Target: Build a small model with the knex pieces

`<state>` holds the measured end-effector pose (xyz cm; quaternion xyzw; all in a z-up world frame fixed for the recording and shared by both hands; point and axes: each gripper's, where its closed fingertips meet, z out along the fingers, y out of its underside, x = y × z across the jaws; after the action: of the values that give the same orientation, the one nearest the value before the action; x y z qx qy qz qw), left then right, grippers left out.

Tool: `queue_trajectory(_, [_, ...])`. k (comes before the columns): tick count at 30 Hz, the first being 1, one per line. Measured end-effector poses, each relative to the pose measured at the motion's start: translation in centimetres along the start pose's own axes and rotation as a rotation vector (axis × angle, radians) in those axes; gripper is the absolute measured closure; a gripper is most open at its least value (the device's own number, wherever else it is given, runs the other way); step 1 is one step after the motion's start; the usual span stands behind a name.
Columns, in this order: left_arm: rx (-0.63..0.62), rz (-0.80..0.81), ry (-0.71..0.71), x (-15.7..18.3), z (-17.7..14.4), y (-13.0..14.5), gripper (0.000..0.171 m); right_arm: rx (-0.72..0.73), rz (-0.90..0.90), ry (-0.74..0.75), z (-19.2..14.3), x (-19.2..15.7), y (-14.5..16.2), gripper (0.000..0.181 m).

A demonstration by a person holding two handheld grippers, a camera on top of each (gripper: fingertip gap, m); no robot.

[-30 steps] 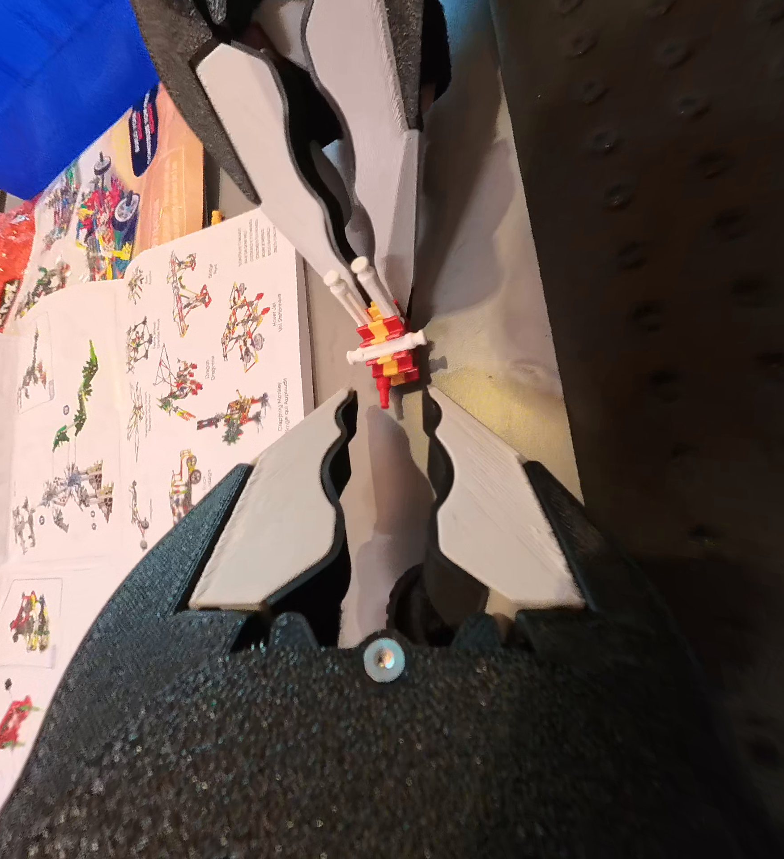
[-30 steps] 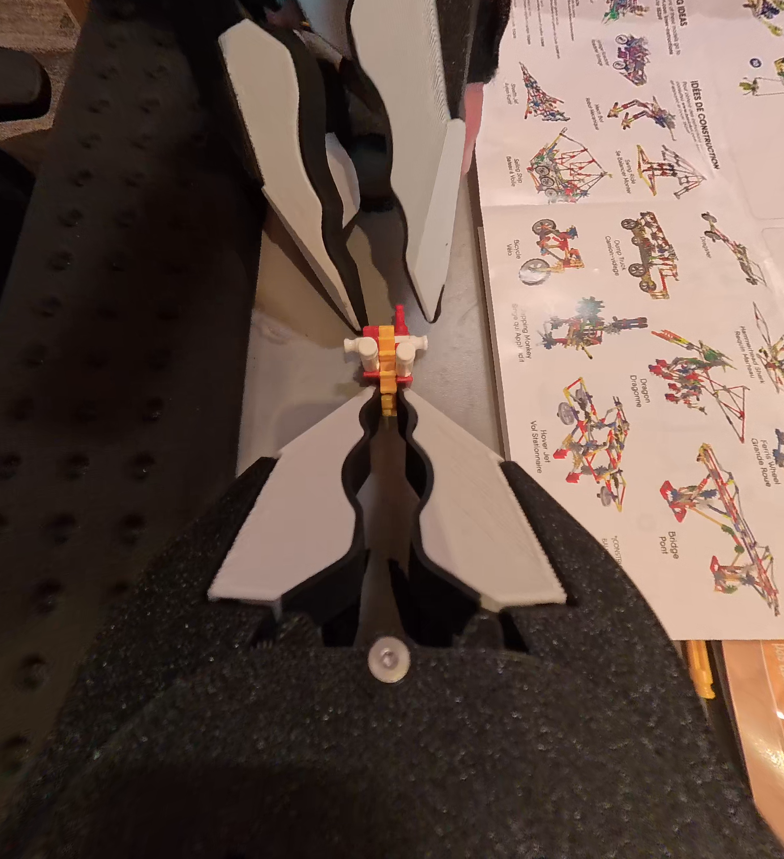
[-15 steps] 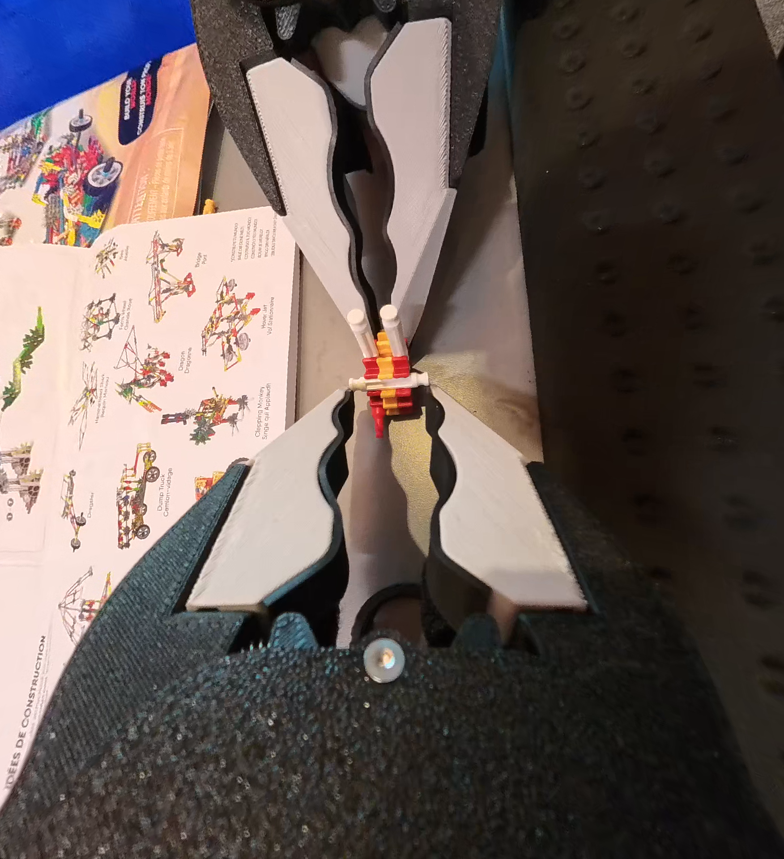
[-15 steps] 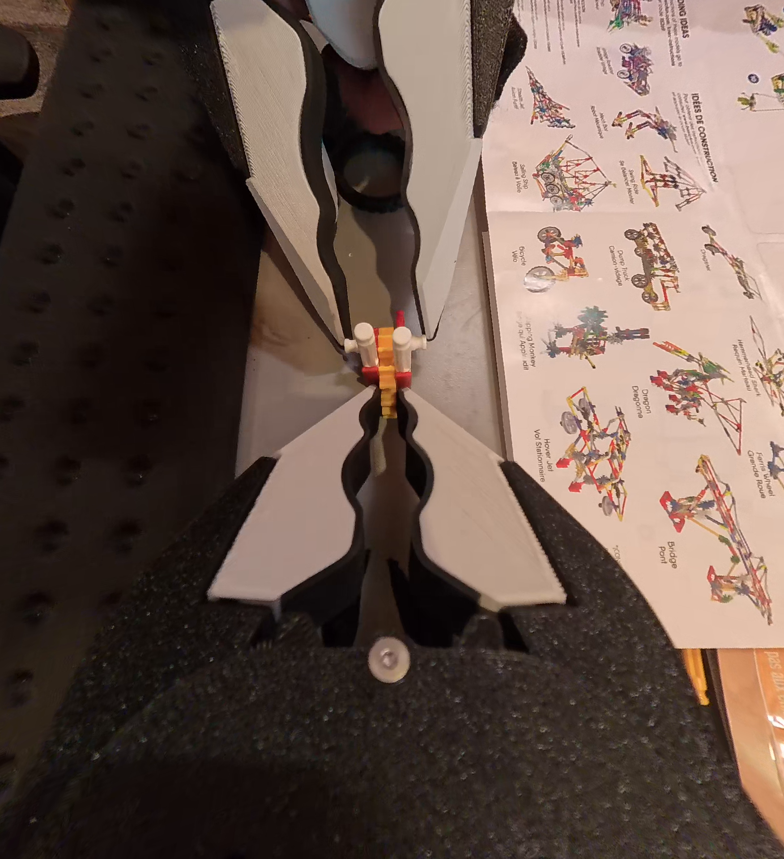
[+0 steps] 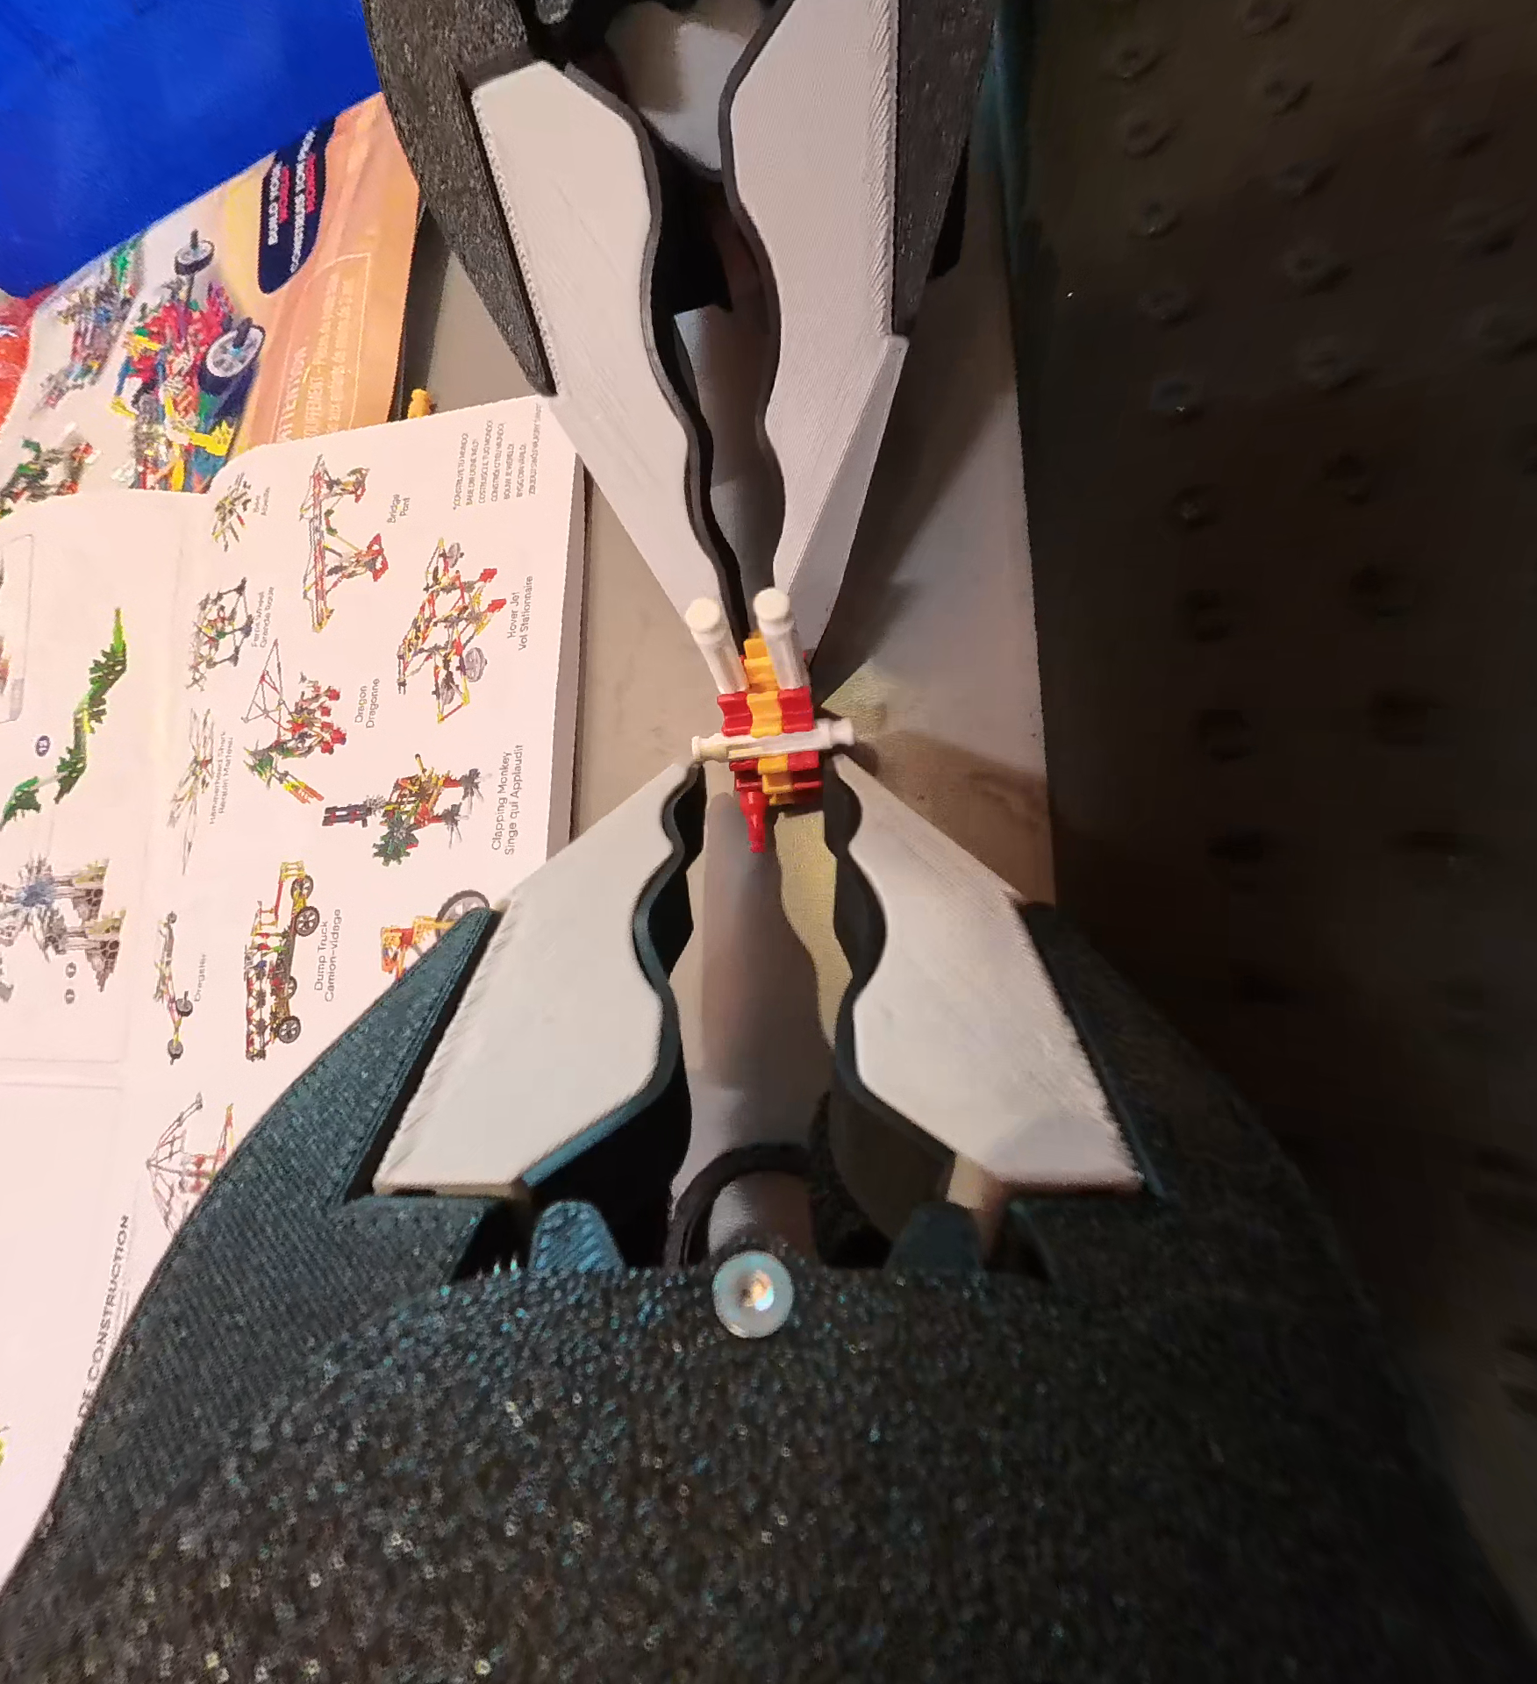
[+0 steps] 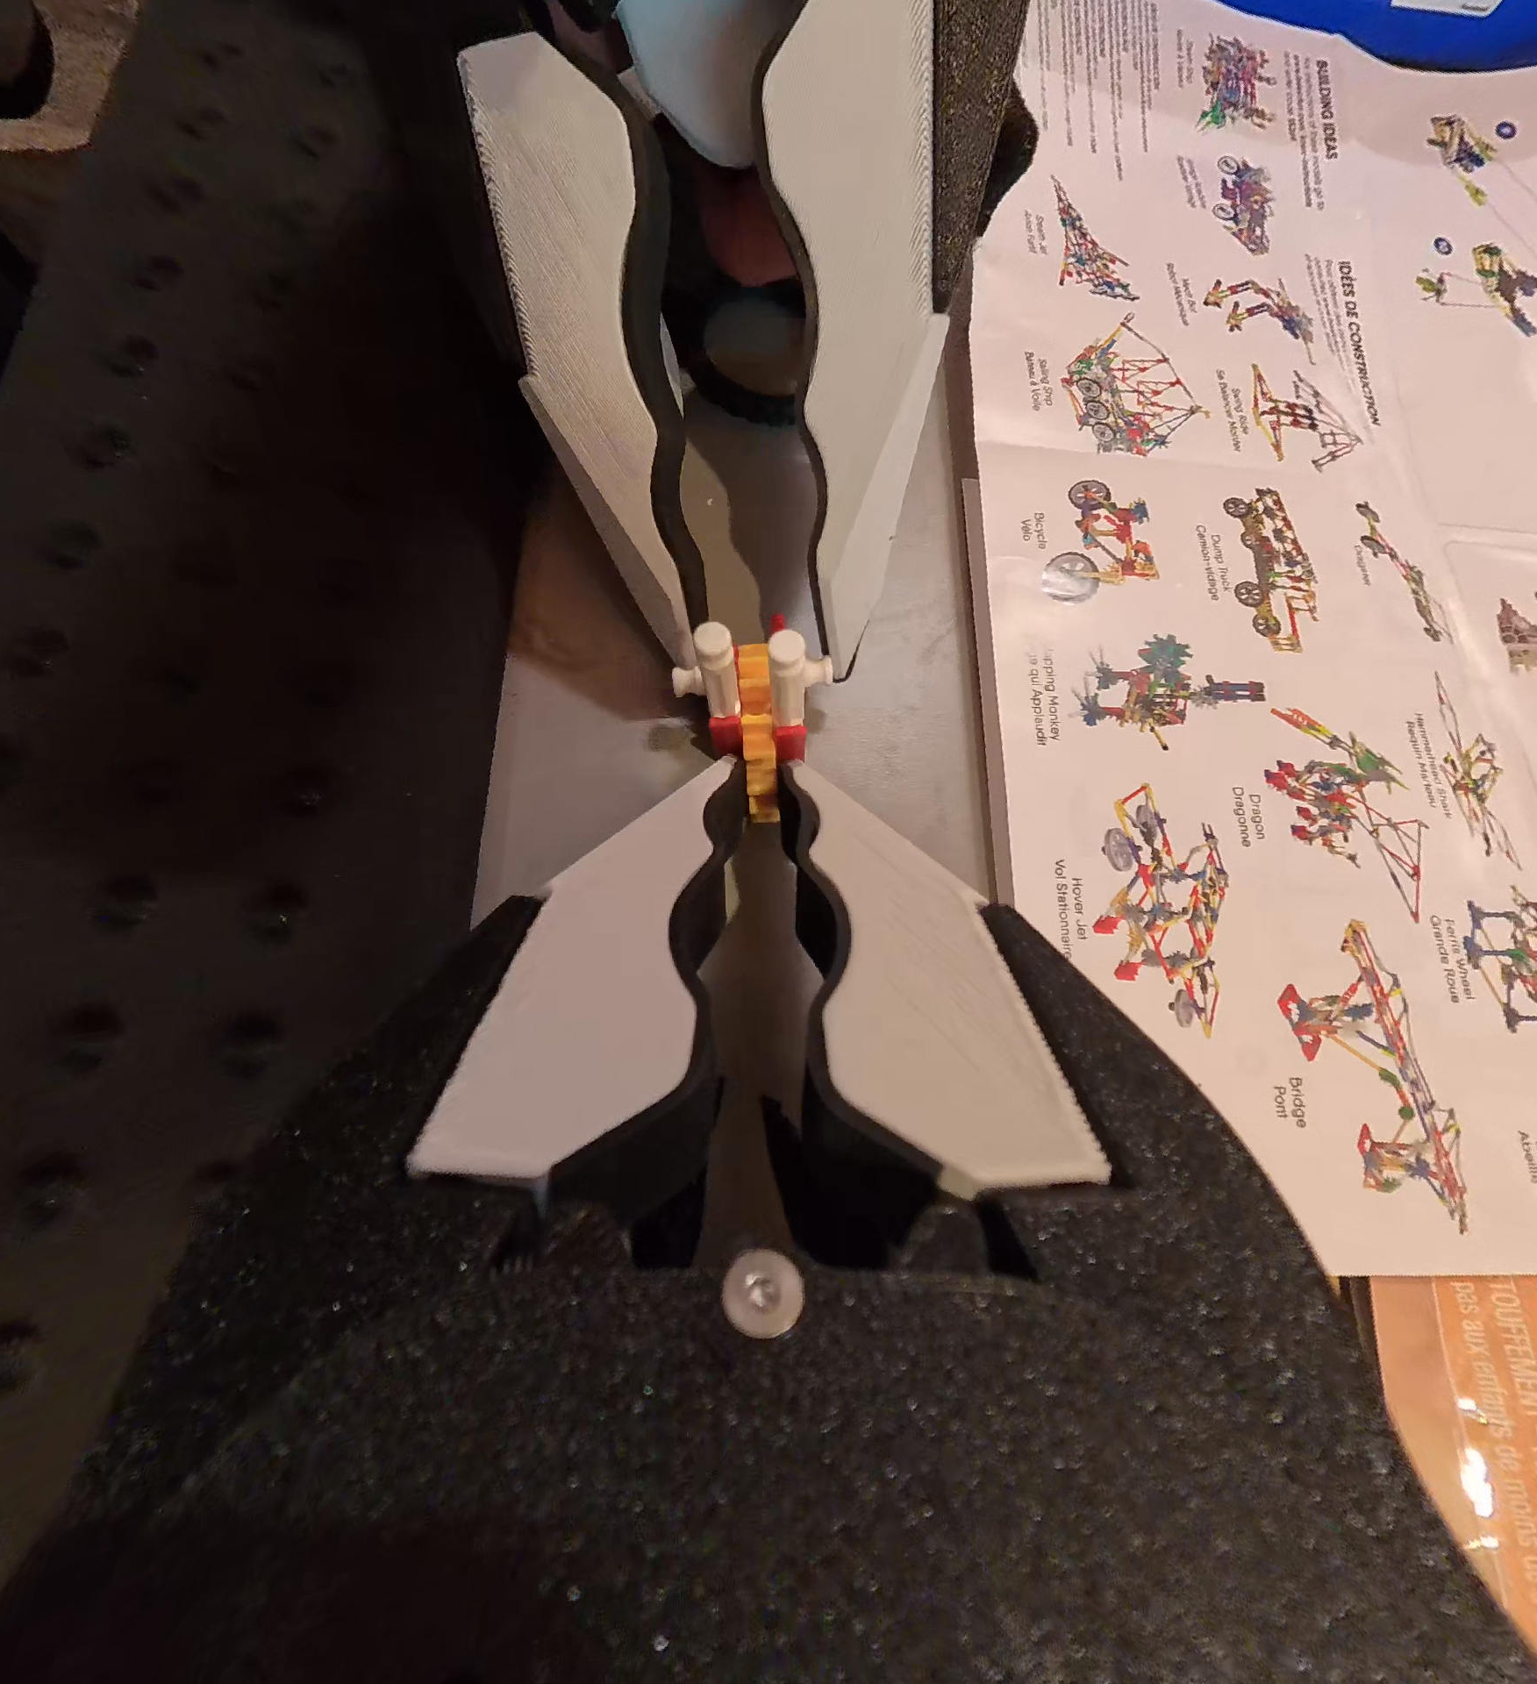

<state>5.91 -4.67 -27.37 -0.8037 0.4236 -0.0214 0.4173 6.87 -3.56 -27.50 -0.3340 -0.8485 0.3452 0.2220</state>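
While your left gripper (image 5: 763, 775) and right gripper (image 6: 758, 779) face each other tip to tip, both pinch one small red-and-yellow toy assembly (image 5: 769, 729) with white rods (image 6: 716, 679), held above the grey table (image 5: 628, 674). Your right fingertips clamp its yellow end; your left fingertips close on its red end. Beyond lies the instruction sheet (image 6: 1293, 729), then a blue bin (image 5: 109, 118). A black dimpled mat (image 6: 200, 638) flanks the other side.

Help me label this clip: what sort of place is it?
Probably a hobby or work table for building-toy kits: a fold-out instruction sheet of models, the kit's packaging, and a small red, yellow and white assembly between both grippers.
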Motion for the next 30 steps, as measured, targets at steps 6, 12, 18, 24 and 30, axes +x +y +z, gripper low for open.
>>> queue_trajectory(6, [0.033,-0.005,-0.005,-0.33,-0.71,-0.43,0.149,-0.001,0.016,-0.008,-0.03,0.08,0.06,0.175])
queue_trajectory(12, [0.033,-0.007,0.01,0.12,-0.58,-0.43,0.15,0.008,0.021,-0.01,-0.13,0.07,-0.07,0.174])
queue_trajectory(18, [0.034,-0.019,0.017,0.19,-0.38,-0.46,0.15,0.028,0.035,-0.014,-0.32,0.12,-0.3,0.174])
queue_trajectory(24, [0.037,-0.029,0.017,0.05,-0.3,-0.44,0.154,0.035,0.032,-0.013,-0.33,0.05,-0.39,0.175])
queue_trajectory(30, [0.033,-0.025,0.004,0.01,-0.27,-0.46,0.155,0.036,0.023,-0.006,-0.27,-0.01,-0.47,0.176])
